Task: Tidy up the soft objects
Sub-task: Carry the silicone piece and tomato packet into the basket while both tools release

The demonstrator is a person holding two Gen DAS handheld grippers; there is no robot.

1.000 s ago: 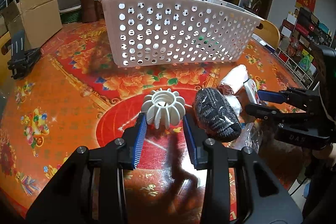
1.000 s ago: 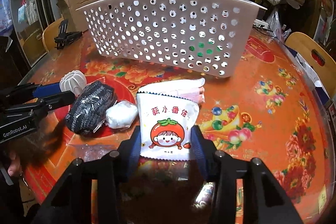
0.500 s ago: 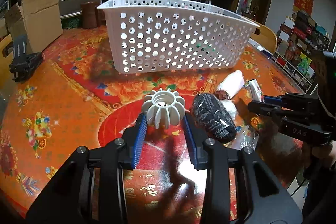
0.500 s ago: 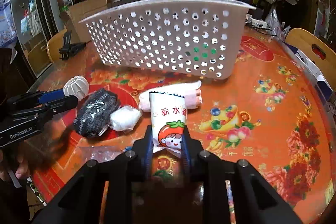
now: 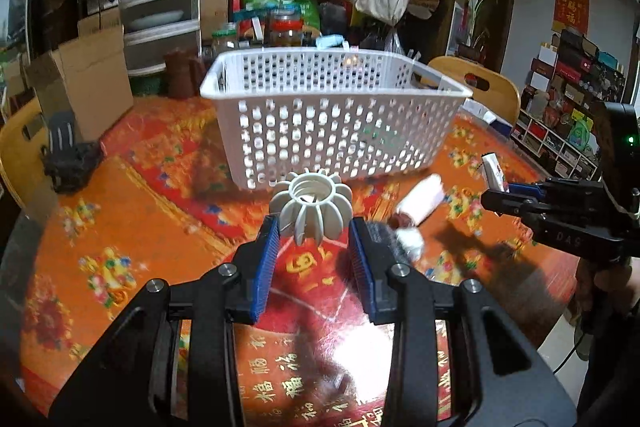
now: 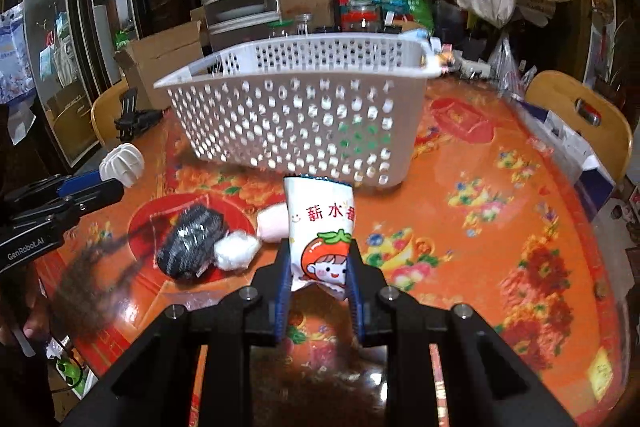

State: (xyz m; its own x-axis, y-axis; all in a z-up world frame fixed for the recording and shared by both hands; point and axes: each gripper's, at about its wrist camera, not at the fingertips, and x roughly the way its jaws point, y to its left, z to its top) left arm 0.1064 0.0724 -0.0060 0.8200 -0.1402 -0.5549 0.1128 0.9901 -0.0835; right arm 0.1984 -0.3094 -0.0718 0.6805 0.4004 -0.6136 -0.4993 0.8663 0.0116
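Holding a ribbed ball [image 5: 311,208] in the left gripper [image 5: 314,247] and a snack bag [image 6: 320,227] pinched narrow in the right gripper [image 6: 319,283], the person has both clear of the worktop [image 6: 500,247] — neither is in the basket [image 6: 296,115] yet. Something green shows through the basket's holes — what, I cannot tell. A dark bundle [image 6: 190,245], a white wad [image 6: 236,254] and a pink roll [image 6: 272,225] remain loose, the roll half hidden behind the bag.
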